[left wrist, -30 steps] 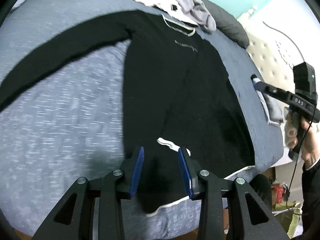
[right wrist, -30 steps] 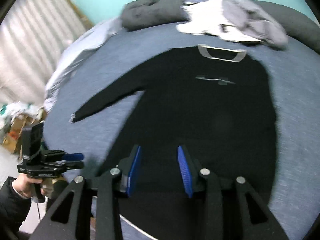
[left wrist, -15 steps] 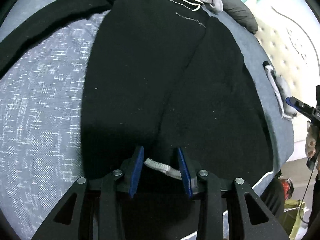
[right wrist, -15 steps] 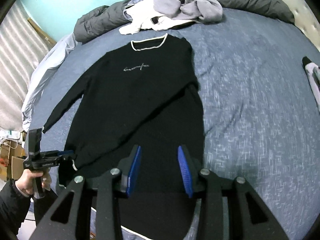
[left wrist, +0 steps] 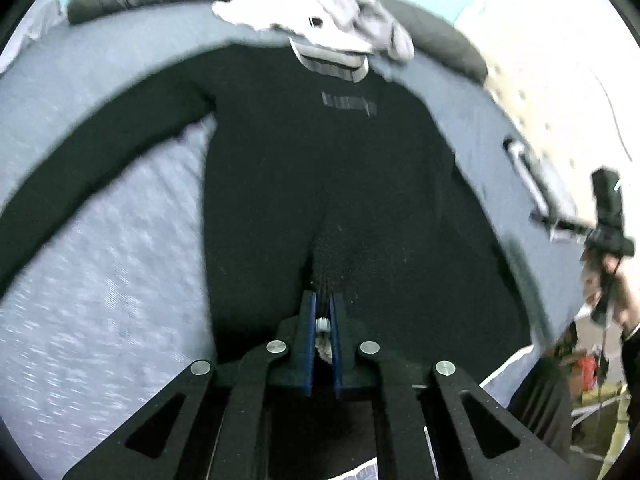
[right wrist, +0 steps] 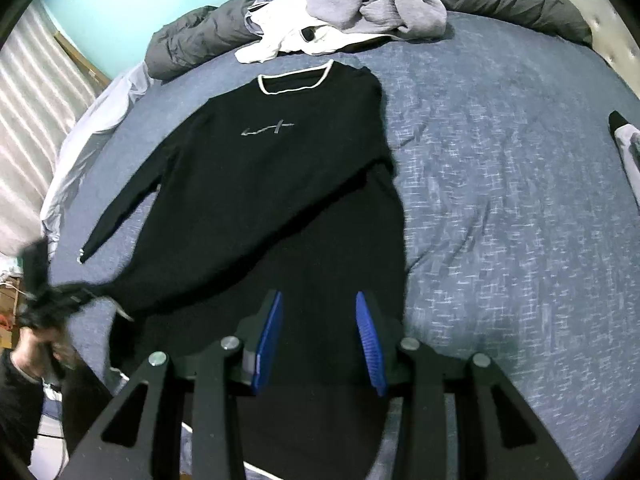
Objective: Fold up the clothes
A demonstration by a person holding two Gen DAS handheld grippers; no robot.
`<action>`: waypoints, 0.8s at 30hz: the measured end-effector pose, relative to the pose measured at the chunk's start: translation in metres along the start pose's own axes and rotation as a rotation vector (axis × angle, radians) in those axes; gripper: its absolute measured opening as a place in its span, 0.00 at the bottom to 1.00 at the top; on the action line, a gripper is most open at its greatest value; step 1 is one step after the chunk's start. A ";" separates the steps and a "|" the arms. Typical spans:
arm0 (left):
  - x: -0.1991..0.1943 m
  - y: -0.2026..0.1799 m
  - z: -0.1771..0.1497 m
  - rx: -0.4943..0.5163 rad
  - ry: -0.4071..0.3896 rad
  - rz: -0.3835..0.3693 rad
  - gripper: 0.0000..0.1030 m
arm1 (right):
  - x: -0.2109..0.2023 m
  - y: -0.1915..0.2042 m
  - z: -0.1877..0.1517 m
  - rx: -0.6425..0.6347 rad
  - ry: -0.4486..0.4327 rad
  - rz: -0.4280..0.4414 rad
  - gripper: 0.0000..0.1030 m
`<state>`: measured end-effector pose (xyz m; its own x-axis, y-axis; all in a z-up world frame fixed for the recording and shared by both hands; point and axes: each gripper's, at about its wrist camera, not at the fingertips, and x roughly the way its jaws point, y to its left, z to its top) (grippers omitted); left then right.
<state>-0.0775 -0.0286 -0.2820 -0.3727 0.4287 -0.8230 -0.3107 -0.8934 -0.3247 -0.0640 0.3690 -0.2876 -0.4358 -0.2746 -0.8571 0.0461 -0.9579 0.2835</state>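
The left gripper [left wrist: 321, 322] is pinched tight on the white-edged cuff of the black sweater [right wrist: 280, 184] — the garment spreads ahead of it across the blue bed [right wrist: 500, 200]. The right gripper [right wrist: 320, 334] hovers over the sweater's lower part, jaws wide apart, holding nothing.
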 end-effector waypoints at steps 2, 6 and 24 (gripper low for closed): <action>0.006 0.002 0.003 -0.011 -0.002 0.006 0.07 | 0.002 -0.006 0.003 0.012 0.000 -0.010 0.37; 0.020 0.006 0.008 -0.036 0.003 0.012 0.10 | 0.008 -0.018 0.008 0.036 0.005 -0.030 0.37; 0.082 0.014 0.048 -0.091 -0.079 -0.069 0.34 | 0.089 -0.032 0.079 -0.141 0.016 -0.222 0.37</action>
<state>-0.1547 0.0003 -0.3318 -0.4223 0.4955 -0.7590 -0.2591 -0.8684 -0.4228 -0.1748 0.3823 -0.3391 -0.4348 -0.0570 -0.8987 0.0761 -0.9967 0.0264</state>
